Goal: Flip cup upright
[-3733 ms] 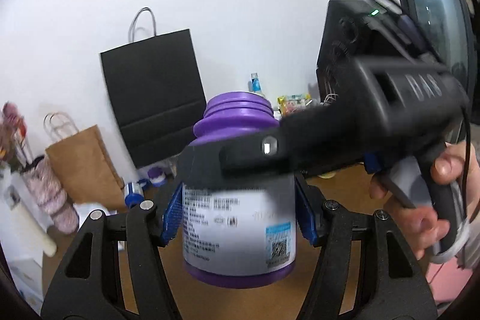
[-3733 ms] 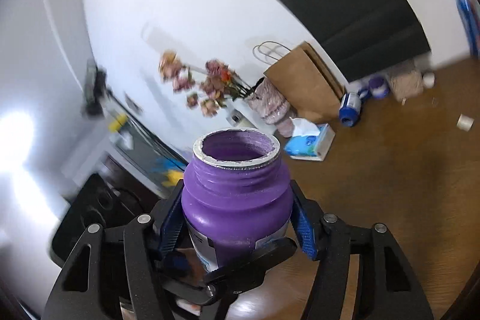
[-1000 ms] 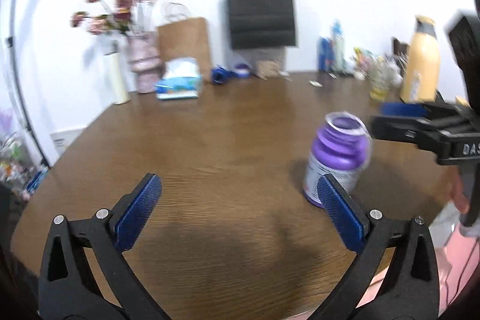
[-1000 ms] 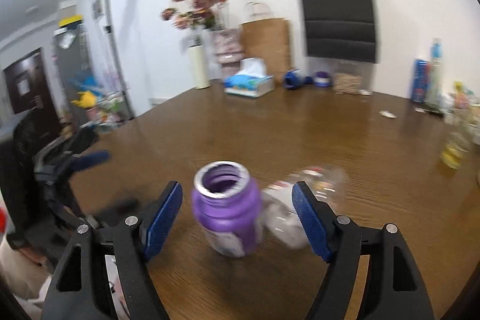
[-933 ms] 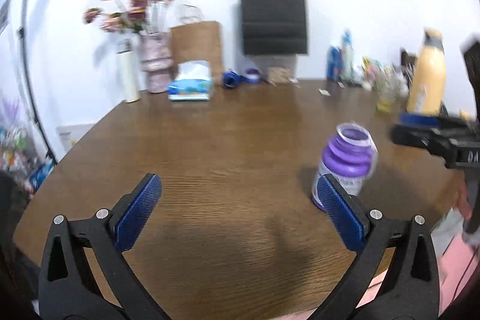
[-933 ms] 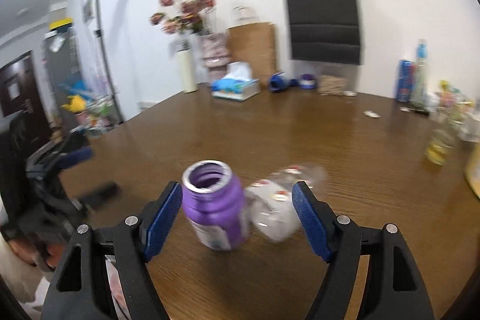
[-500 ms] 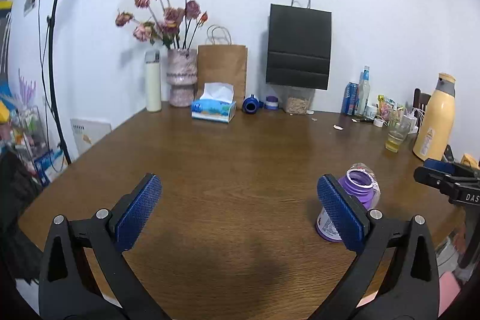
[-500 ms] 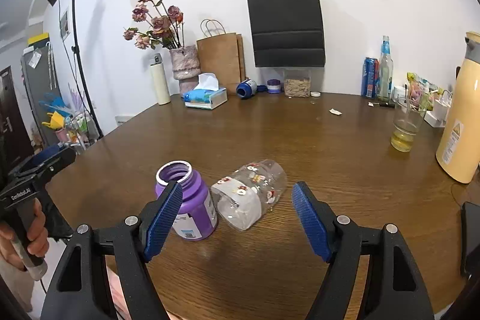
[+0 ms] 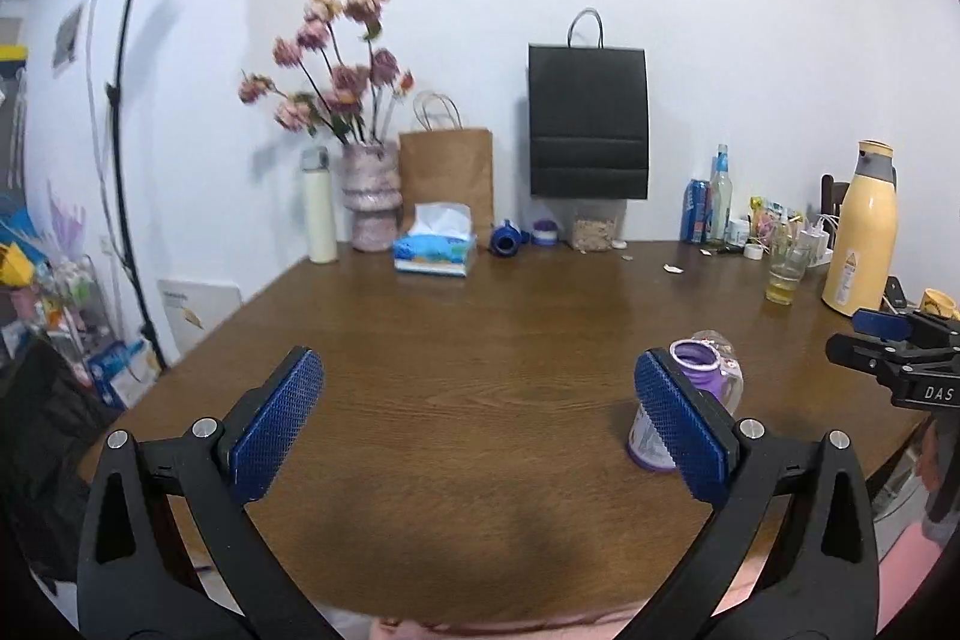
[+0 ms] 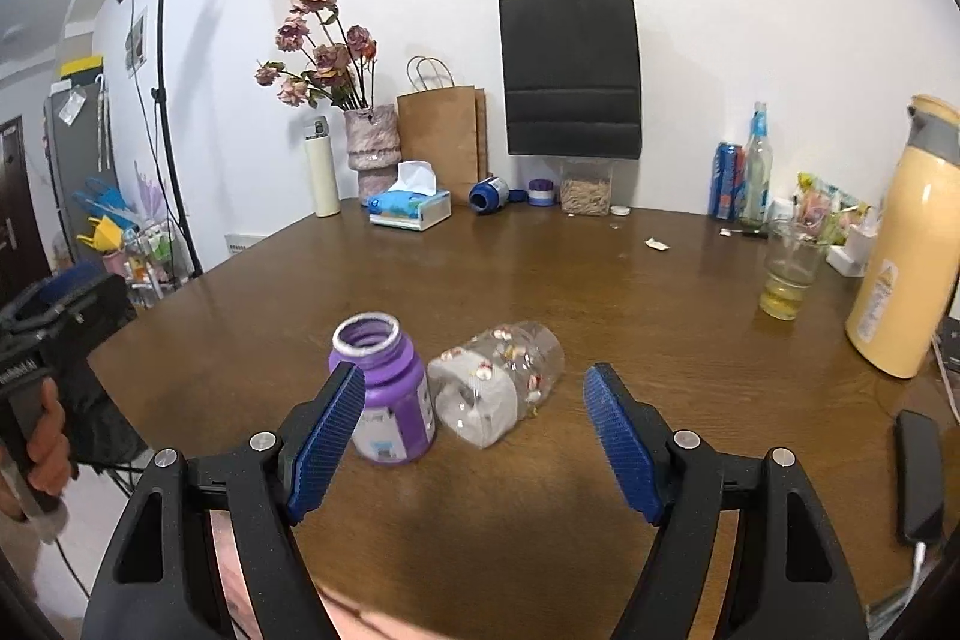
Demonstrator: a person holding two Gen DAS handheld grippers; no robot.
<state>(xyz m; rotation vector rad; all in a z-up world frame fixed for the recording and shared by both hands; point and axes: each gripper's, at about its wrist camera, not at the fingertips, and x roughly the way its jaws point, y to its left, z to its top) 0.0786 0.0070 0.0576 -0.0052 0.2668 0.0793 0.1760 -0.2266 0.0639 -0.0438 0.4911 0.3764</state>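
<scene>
Purple cup [image 10: 384,388] stands upright on the tabletop [image 10: 600,292], mouth up, touching a clear jar [image 10: 498,382] lying on its side; left gripper [image 9: 480,418] and right gripper [image 10: 474,436] gape wide, empty; withdraw straight back, avoiding any nudge

Both fisheye views sit low at the near edge of the wooden table [image 9: 480,328], each looking across it toward the white wall at 12 o'clock.

The left wrist view looks out between its own wide-spread blue pads [image 9: 276,421]. The purple cup [image 9: 696,376] is at its 2 o'clock, partly behind the right pad.

The right wrist view stands closer to the purple cup [image 10: 384,388], at 11 o'clock just past its left pad [image 10: 327,439].

Each view catches the other's gripper at its frame edge. Both share the black bag [image 9: 588,124] [image 10: 570,70], flowers [image 9: 336,70] [image 10: 324,46] and yellow flask [image 9: 861,232] [image 10: 906,244].
</scene>
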